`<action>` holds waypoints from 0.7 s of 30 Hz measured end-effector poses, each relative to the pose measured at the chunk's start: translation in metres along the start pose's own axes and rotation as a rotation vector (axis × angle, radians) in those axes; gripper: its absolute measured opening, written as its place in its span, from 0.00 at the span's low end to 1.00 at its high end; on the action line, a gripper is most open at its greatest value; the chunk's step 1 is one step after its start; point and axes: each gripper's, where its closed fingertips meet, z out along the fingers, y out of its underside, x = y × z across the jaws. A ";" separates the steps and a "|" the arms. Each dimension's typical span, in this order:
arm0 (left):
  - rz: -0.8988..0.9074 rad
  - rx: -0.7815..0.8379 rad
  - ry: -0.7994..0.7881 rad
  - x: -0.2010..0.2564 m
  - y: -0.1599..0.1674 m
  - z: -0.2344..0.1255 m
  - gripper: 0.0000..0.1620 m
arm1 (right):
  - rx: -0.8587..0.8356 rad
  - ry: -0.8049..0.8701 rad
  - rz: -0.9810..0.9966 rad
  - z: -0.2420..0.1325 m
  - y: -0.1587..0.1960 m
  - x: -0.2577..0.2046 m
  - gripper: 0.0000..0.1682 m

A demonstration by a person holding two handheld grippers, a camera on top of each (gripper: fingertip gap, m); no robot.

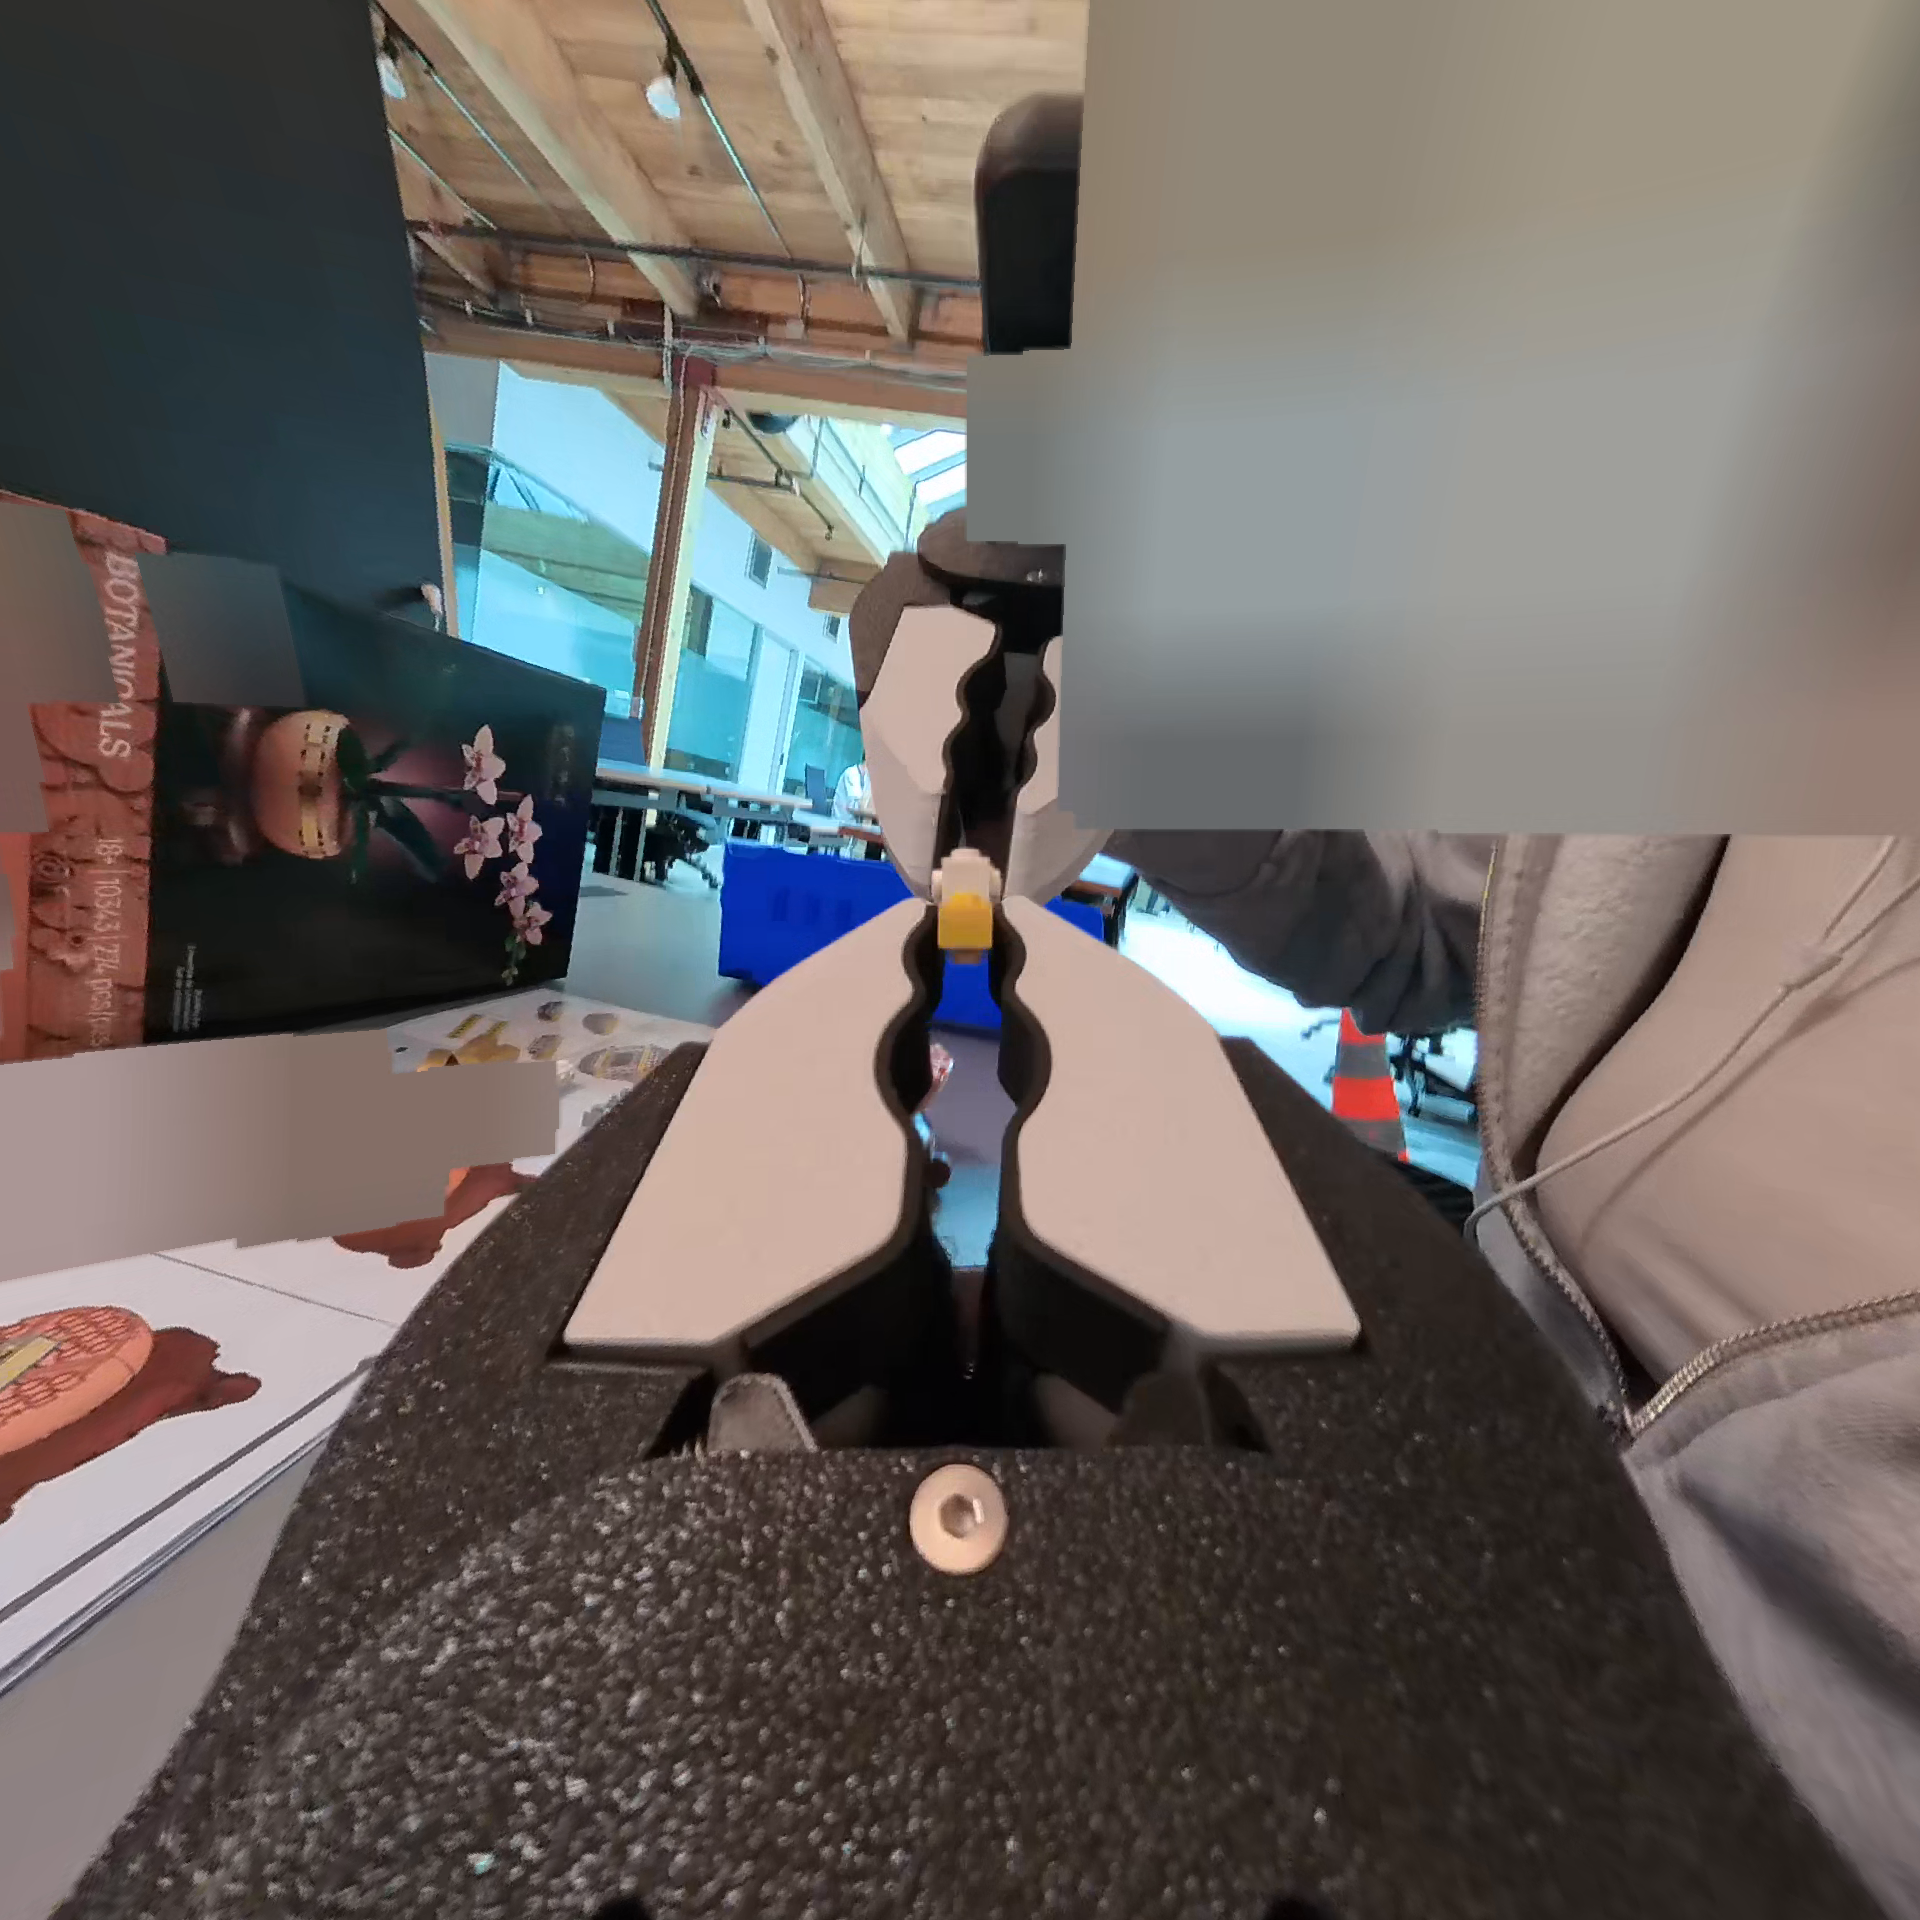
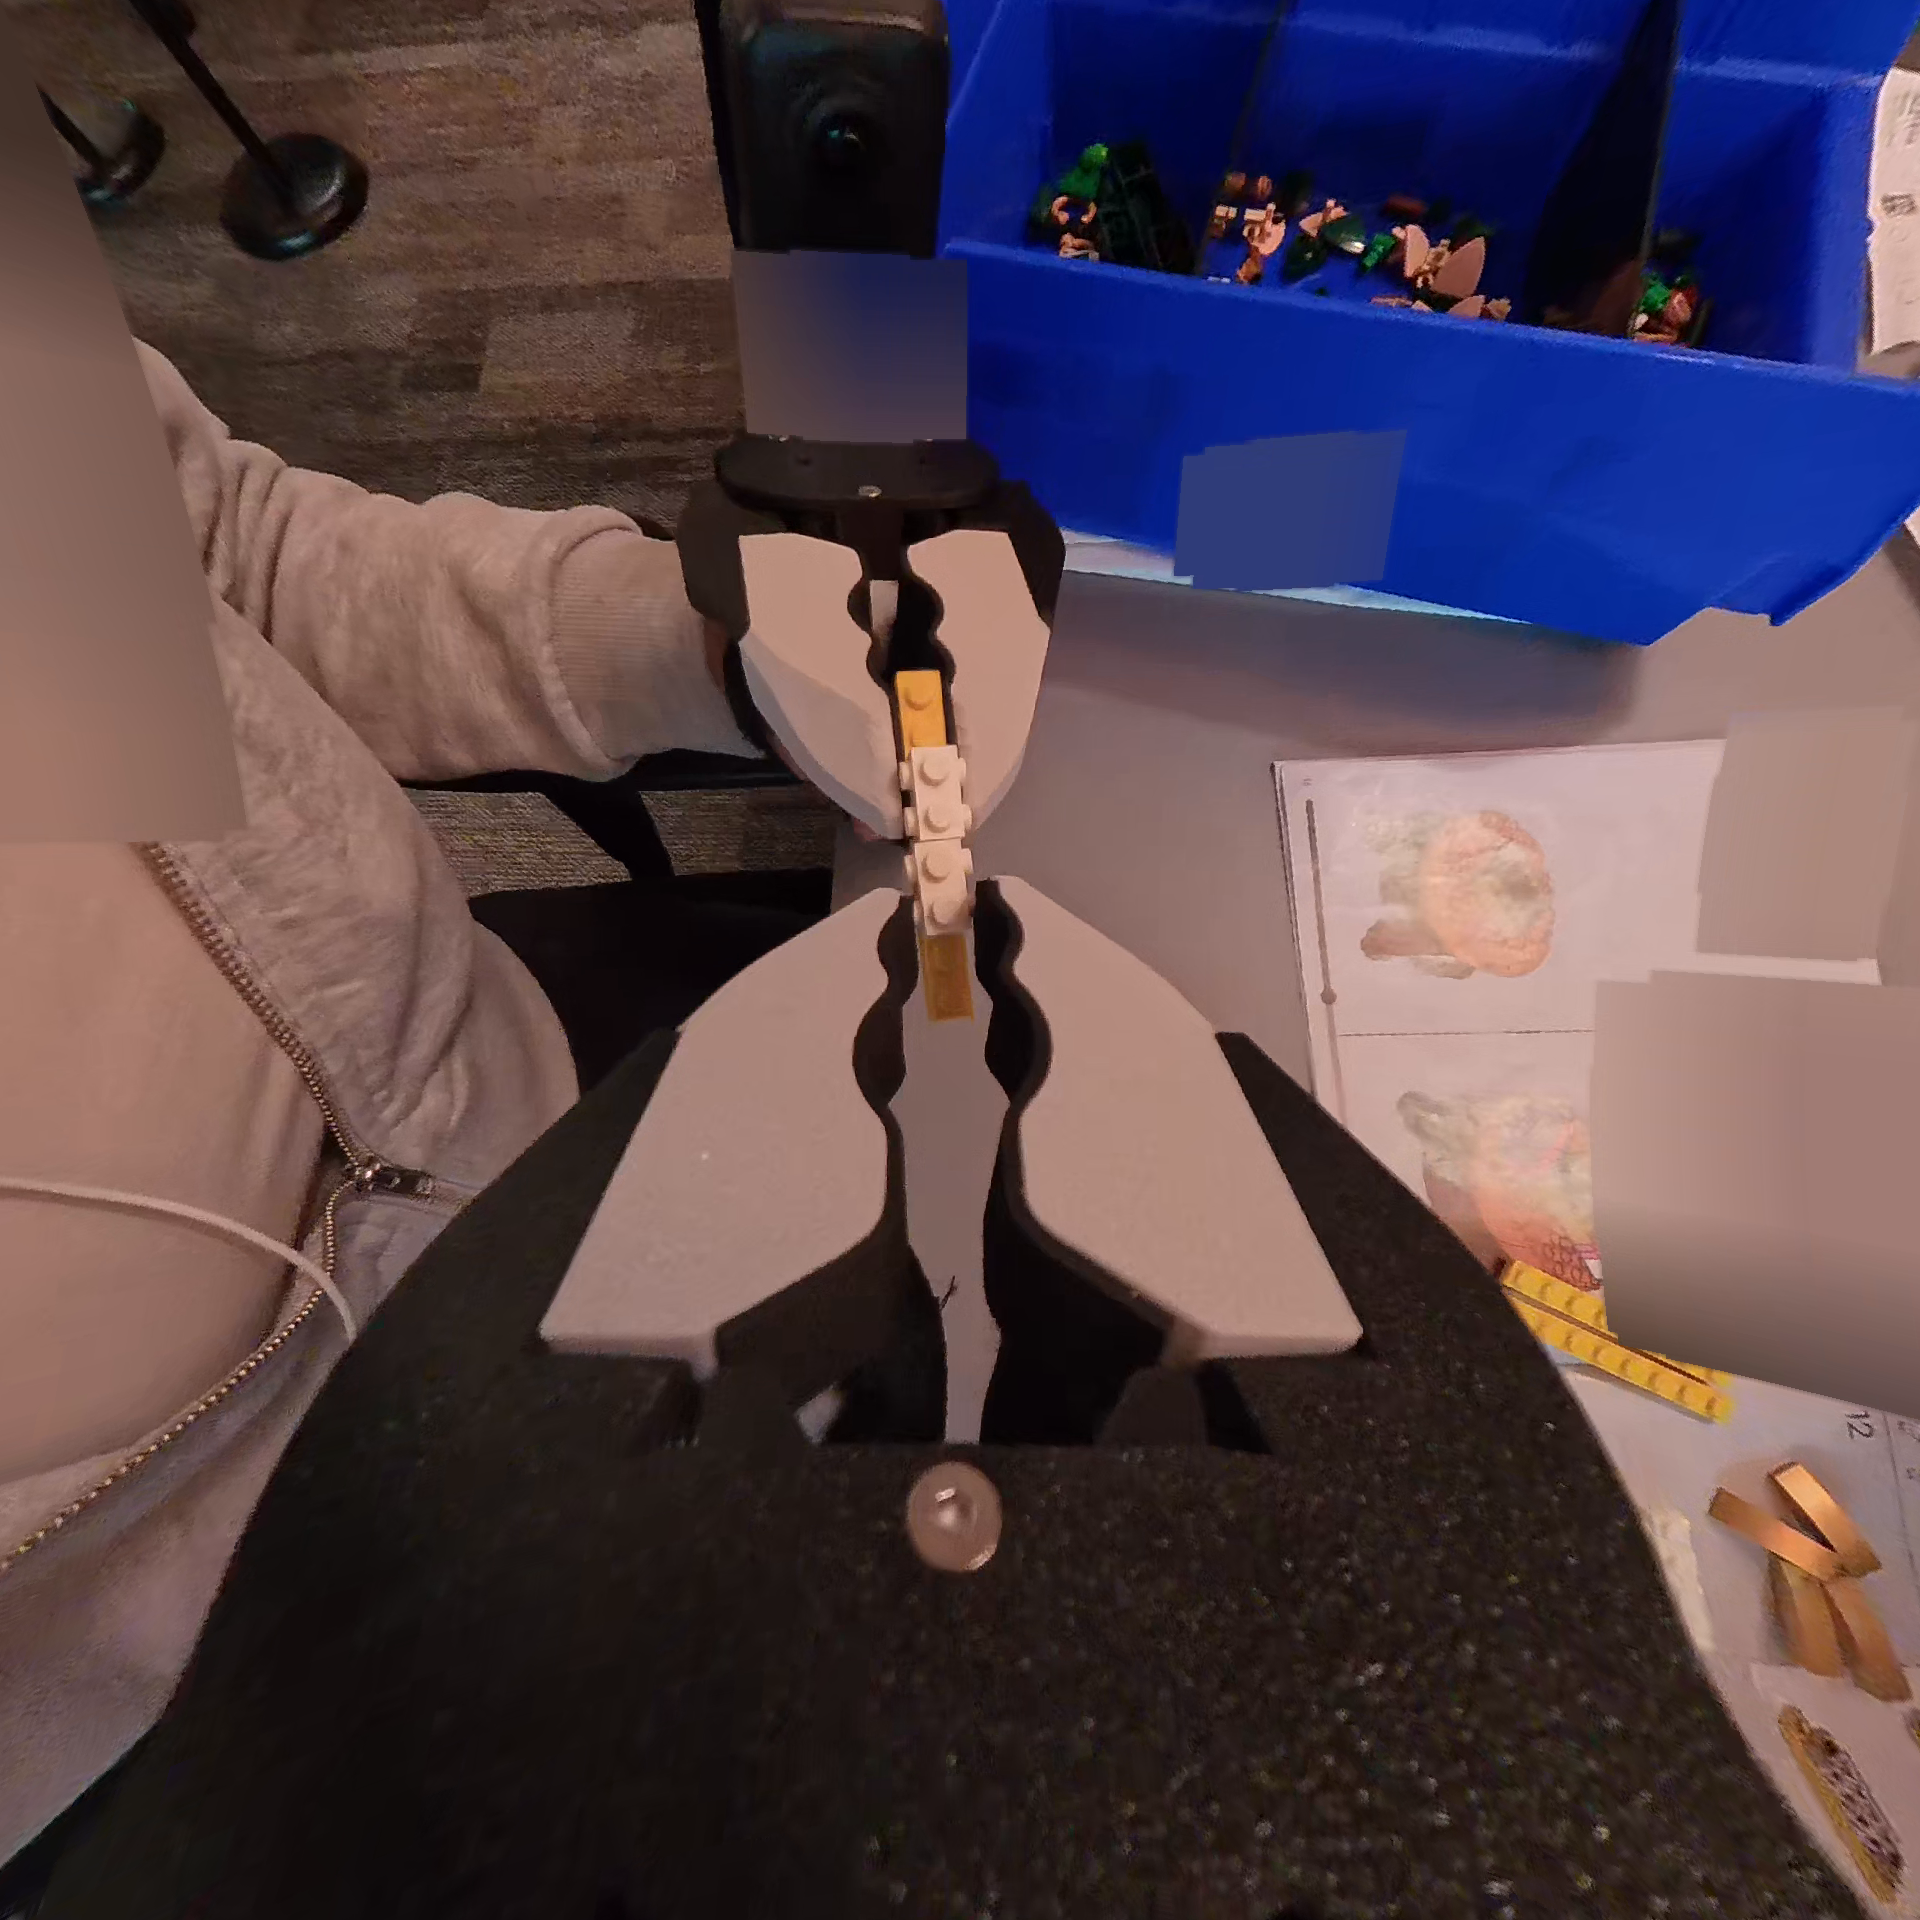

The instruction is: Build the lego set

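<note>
A small assembly, a long yellow plate with white studded bricks on top, is held in the air between both grippers. My right gripper is shut on its near end. My left gripper faces it from the far side and is shut on the other end. In the left wrist view, my left gripper is shut on the yellow end. A white brick sits just beyond it. The right gripper closes in on it from above.
A blue bin with loose green, tan and brown pieces stands at the back right. An open instruction booklet, yellow plates and gold strips lie on the grey table. The set's box stands left. A person's grey hoodie is close by. Less than 4 cm separates the two grippers' tips.
</note>
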 end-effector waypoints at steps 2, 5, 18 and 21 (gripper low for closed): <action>-0.010 0.025 0.006 0.001 -0.004 -0.001 0.04 | -0.014 -0.020 0.009 0.004 0.003 -0.002 0.06; -0.008 0.032 0.004 0.001 -0.007 -0.002 0.04 | 0.013 -0.024 0.003 0.006 -0.001 -0.002 0.06; -0.084 0.129 -0.052 -0.008 -0.016 -0.003 0.04 | 0.065 -0.011 0.066 0.006 -0.008 0.006 0.06; -0.098 0.126 -0.063 -0.010 -0.015 -0.003 0.04 | 0.064 -0.017 0.072 0.006 -0.007 0.007 0.06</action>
